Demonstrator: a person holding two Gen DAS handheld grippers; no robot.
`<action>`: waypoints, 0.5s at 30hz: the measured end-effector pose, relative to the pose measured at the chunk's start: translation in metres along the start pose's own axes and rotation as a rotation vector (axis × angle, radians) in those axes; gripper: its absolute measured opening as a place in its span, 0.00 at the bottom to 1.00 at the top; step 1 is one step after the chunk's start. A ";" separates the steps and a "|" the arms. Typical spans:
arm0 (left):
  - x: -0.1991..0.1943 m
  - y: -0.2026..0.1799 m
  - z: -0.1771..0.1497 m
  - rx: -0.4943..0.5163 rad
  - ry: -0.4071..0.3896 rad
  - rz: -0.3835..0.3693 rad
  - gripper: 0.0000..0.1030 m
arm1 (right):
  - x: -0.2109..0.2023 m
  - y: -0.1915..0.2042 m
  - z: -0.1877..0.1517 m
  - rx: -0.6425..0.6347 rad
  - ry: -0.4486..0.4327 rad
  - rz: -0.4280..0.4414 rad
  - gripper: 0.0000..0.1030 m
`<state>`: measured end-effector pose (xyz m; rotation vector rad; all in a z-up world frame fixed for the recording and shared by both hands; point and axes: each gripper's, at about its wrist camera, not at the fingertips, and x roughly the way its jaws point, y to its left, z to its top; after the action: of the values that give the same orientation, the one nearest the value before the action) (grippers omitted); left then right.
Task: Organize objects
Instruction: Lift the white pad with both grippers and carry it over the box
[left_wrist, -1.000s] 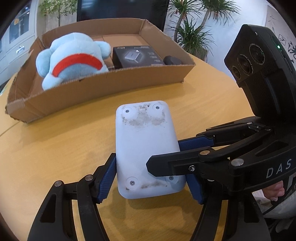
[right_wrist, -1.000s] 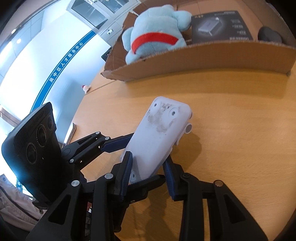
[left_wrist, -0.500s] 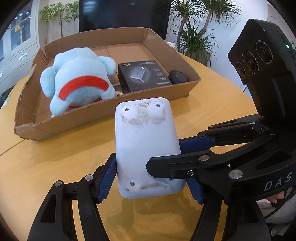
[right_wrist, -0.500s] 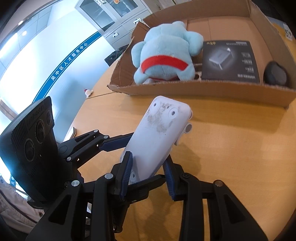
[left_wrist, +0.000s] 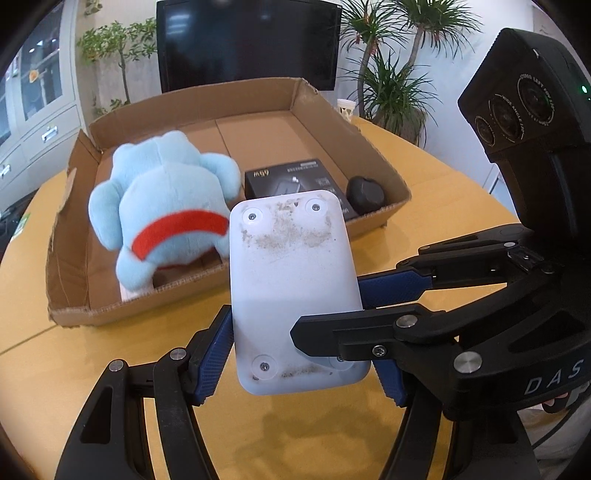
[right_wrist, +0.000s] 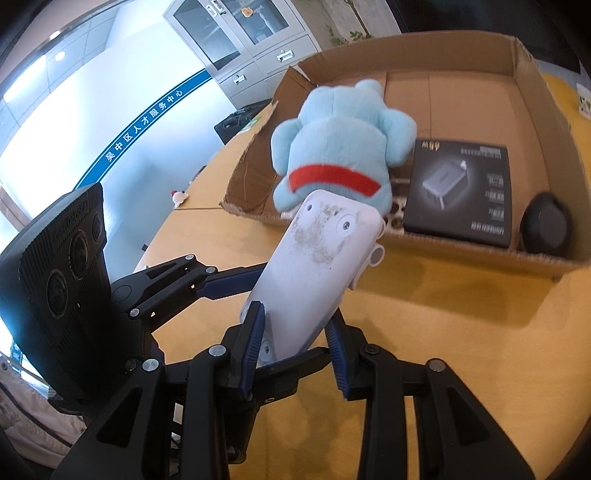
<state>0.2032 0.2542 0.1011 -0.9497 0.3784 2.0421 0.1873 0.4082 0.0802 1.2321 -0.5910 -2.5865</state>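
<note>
Both of our grippers grip one thing between them: a white plastic case (left_wrist: 291, 288), a flat slab with rounded corners, matte and smooth, with small round screw wells near its ends and a gritty brown smear of dirt across its upper face. Our left gripper (left_wrist: 299, 354) clamps the case across its broad width, ribbed blue pads pressed on its two long edges. Our right gripper (right_wrist: 295, 347) comes in from the side and pinches the same case across its thin depth, jaws narrow, blue pads flat on both faces. In the right wrist view a short round peg juts from the case's side edge. We hold the case in the air, tilted upward, above the table (left_wrist: 436, 206) just short of the near wall of the box (left_wrist: 373, 147).

That table is pale wood, smooth and faintly glossy, with a curved edge. On it sits the box, a shallow open tray of brown corrugated cardboard whose left corner is torn and ragged. Inside, against the near wall on the left, lies a fuzzy light-blue plush toy (left_wrist: 166, 206) with a red felt band. Beside it lies a flat black carton (right_wrist: 458, 192) printed with a grey device. In the near right corner rests a small round black puck (right_wrist: 546, 225), matte and domed.
</note>
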 end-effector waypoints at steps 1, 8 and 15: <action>0.000 0.000 0.002 0.002 -0.003 0.001 0.67 | -0.001 0.000 0.002 -0.004 -0.003 -0.002 0.30; -0.002 0.004 0.021 0.023 -0.018 0.011 0.67 | -0.008 0.000 0.016 -0.026 -0.022 -0.011 0.30; -0.003 0.007 0.043 0.042 -0.036 0.013 0.67 | -0.016 -0.001 0.034 -0.048 -0.040 -0.018 0.30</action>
<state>0.1774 0.2725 0.1316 -0.8861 0.4075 2.0520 0.1706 0.4242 0.1103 1.1786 -0.5248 -2.6303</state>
